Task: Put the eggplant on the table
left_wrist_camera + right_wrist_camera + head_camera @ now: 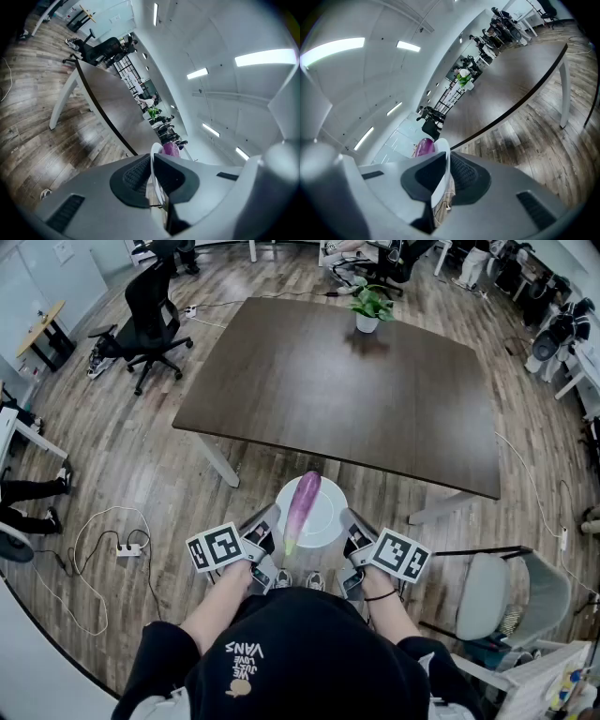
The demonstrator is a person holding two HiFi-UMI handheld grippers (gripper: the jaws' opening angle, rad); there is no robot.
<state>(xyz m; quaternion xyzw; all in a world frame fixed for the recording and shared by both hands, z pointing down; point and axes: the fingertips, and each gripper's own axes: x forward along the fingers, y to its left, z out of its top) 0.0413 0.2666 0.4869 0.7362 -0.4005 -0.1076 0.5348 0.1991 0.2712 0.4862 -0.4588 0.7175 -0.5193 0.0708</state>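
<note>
Clamping left gripper on left rim of white plate, rim pinched tight between both pads. Clamping right gripper on right rim the same way, jaws closed hard on the edge. Holding plate level in the air over wood floor, just short of near edge of dark table, not touching it. Balancing purple eggplant lengthwise on plate, pale end toward person, dark tip poking past plate's far rim toward table; not yet on table. Noting potted plant near table's far edge, black office chair off far left corner, power strip on floor at left.
</note>
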